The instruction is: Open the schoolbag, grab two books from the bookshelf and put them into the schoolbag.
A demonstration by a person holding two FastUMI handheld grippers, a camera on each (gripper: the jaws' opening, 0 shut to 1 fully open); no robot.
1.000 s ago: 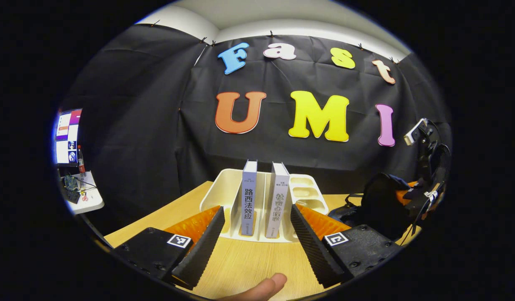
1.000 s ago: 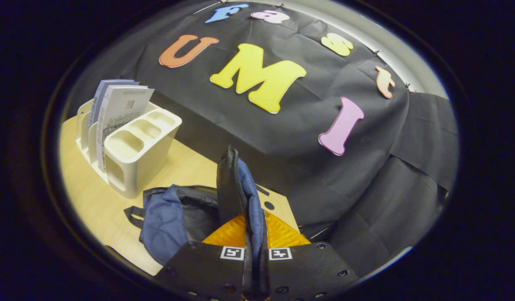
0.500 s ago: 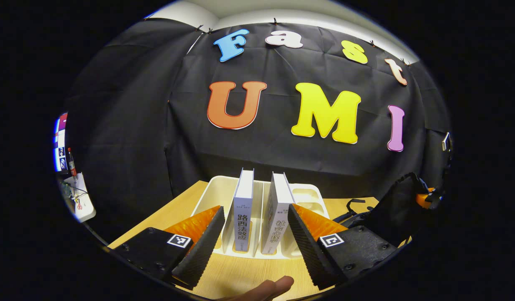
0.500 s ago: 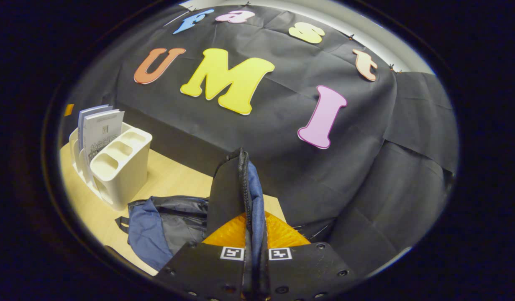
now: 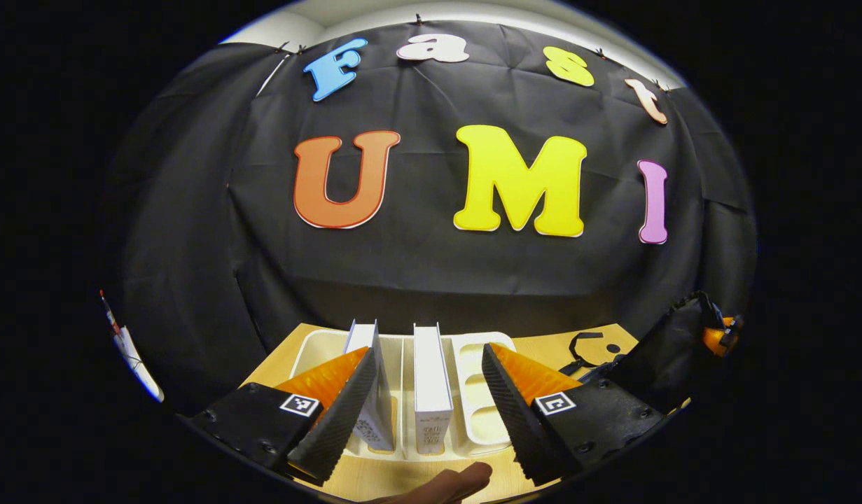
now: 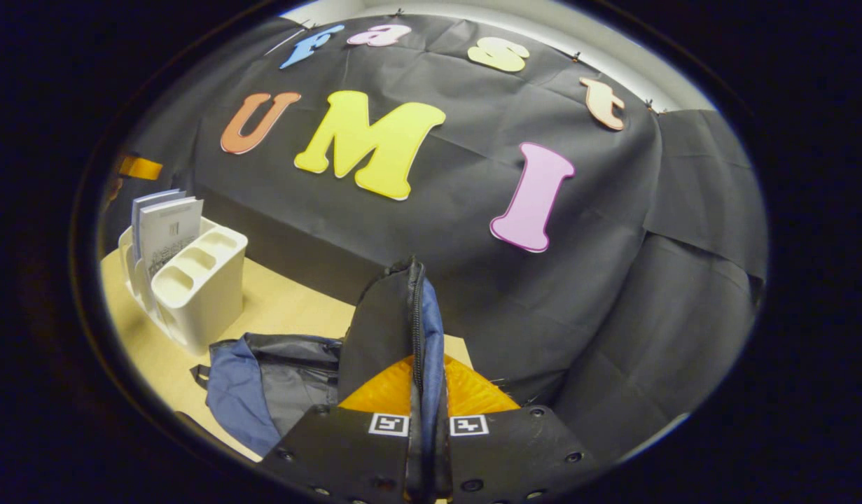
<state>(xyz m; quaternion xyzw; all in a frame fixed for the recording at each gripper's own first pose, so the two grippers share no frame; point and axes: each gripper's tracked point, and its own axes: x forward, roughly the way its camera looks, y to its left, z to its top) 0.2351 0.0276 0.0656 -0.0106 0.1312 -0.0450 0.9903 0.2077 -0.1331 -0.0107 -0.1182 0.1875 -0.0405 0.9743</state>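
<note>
White plastic bookshelf sits on the table, and my left claw hangs over it spread wide. Left book is basically touching the left finger, right book stands in the gap, both upright in their slots. My worry: if I squeeze now I might catch both spines crooked, or pinch a divider and drag the whole shelf up. Over to the right, the schoolbag slumps just beside the shelf, and my right claw is clamped on its zippered flap, holding it up. If that fabric slips out, the mouth flops closed and a book would land on top instead of inside.
</note>
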